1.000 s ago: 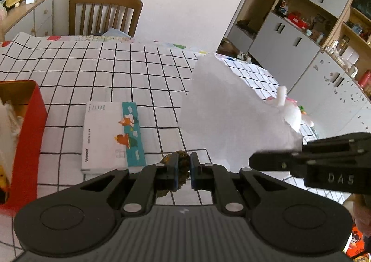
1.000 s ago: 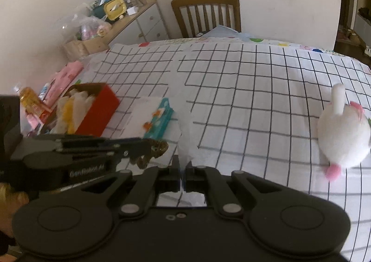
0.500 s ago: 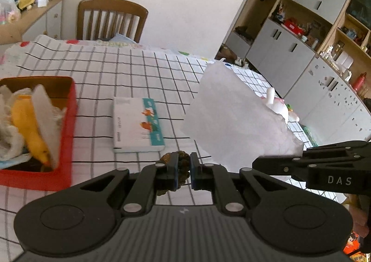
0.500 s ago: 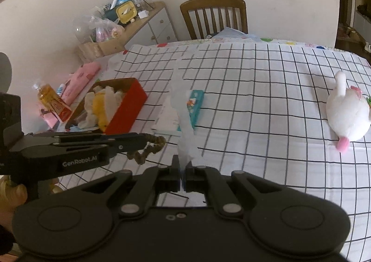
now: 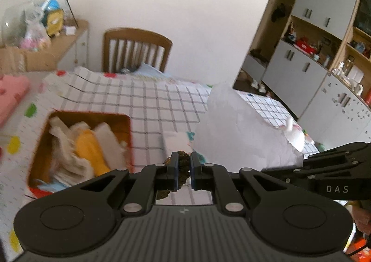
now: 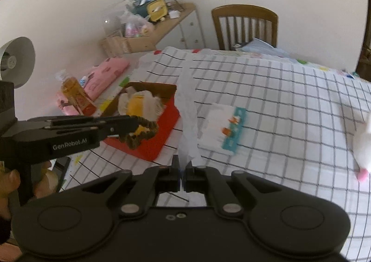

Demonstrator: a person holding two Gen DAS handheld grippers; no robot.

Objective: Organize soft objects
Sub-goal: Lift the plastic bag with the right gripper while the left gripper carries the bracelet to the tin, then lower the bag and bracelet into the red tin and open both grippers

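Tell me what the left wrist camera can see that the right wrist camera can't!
Only the left wrist view shows the grey wall cupboards. Only the right wrist view shows the amber liquid bottle and a white lamp shade. Both show the red box of soft toys, the wooden chair, the left gripper shut on a brown scrunchie, and the right gripper shut on a white tissue.

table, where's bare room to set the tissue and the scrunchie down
Open cloth lies between the packet and the plush, and behind the packet toward the chair. The red box is crowded with soft things; only a narrow strip parts it from the packet. The left gripper holds the scrunchie, the right gripper the tissue.
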